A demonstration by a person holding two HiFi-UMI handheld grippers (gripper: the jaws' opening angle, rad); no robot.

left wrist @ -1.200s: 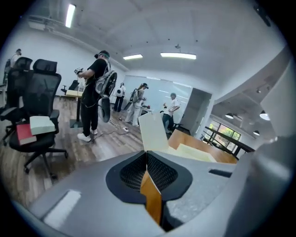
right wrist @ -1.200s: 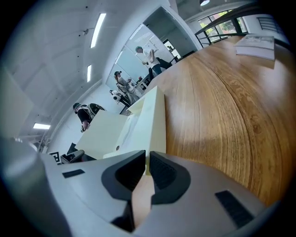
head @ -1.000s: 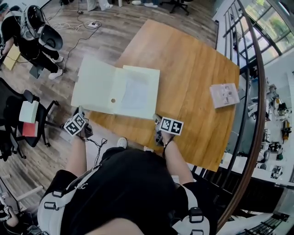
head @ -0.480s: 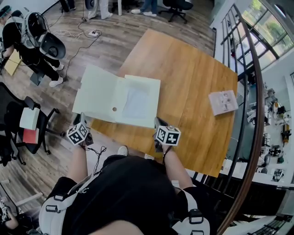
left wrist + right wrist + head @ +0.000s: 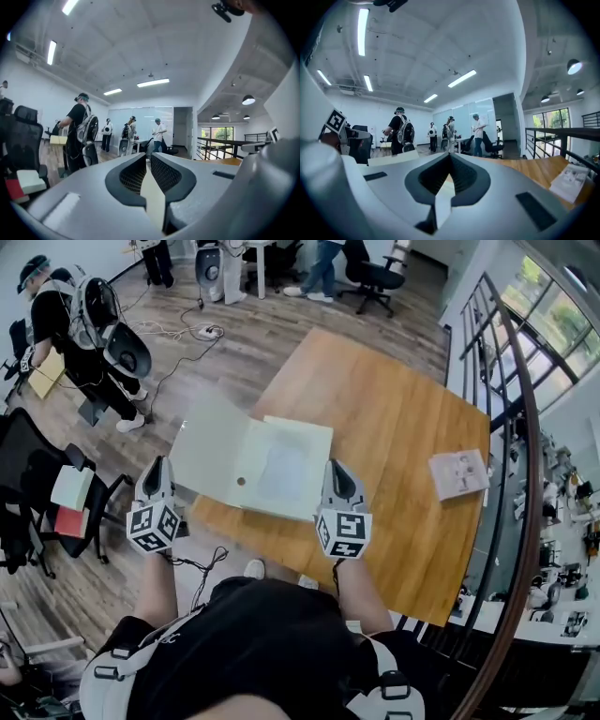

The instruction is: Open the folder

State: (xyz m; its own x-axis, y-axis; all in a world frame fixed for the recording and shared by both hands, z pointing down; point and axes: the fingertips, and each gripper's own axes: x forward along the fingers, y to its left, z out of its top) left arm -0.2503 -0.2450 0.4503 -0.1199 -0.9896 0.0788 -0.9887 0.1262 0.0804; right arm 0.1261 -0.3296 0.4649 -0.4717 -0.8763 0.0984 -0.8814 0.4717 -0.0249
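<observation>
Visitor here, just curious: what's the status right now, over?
Left gripper jaws just closing, a slit apart, empty; right gripper shut, empty. Folder lies open on table. Nothing in the way.

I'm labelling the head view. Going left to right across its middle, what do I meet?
Black chair → left gripper → open folder → right gripper → booklet → railing.
</observation>
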